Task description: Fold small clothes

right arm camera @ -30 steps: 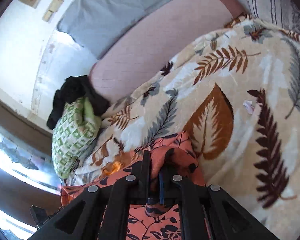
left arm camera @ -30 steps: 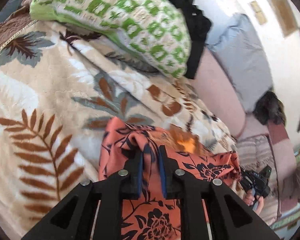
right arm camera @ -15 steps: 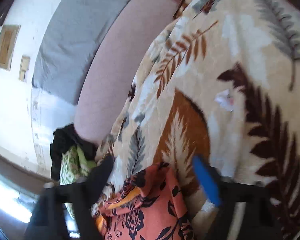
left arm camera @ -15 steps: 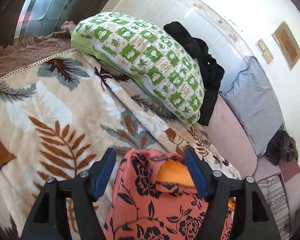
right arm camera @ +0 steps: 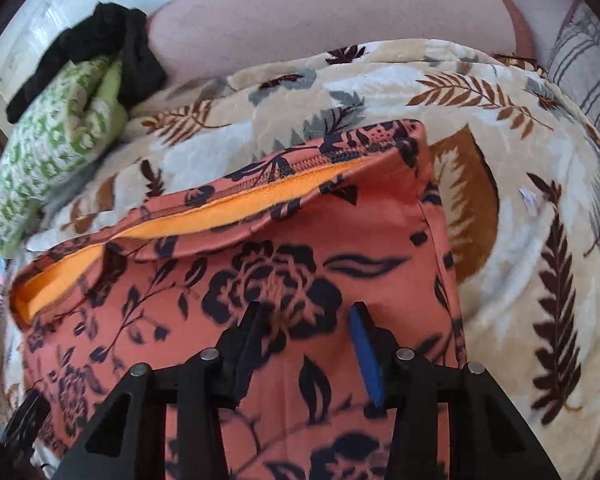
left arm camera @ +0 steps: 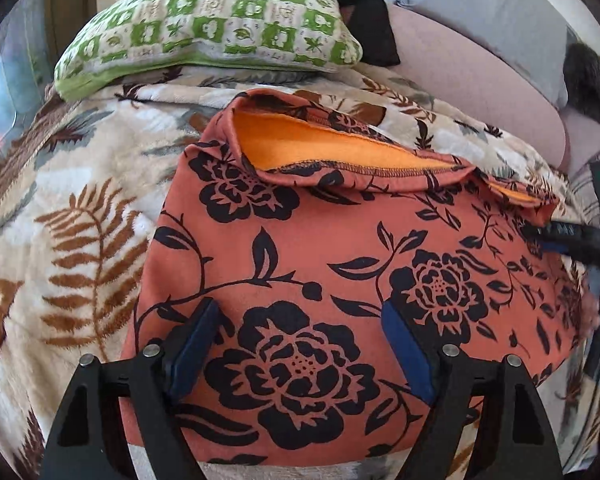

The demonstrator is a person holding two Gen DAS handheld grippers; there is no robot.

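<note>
Your garment (left arm camera: 340, 280), the orange one with the black flowers, lay spread on the leaf-patterned blanket (left arm camera: 80, 220), with its far edge turned back so the plain orange lining showed. Your left gripper (left arm camera: 296, 344) hung over the near left part of it with its jaws spread wide and opening further; cloth lay under the gap, but neither pad pressed on it. Your right gripper (right arm camera: 304, 344) sat over the right part with its jaws partly apart and closing, flowered cloth between the blue pads, not yet pinched as far as the blurred right view showed.

The main risk was that closing right gripper. It was over the middle of a flat panel, not an edge, so it could have bunched up a ridge of cloth, or caught only the top layer and dragged it off the one beneath. The plush blanket could also have been nipped along with it and lifted.

The turned-back far edge was loose and uneven. Any fold made over it would likely have trapped that flap crooked.

With the left gripper holding nothing, a pull from the right alone could have slid the whole piece sideways toward the green pillow (left arm camera: 204, 24).
</note>
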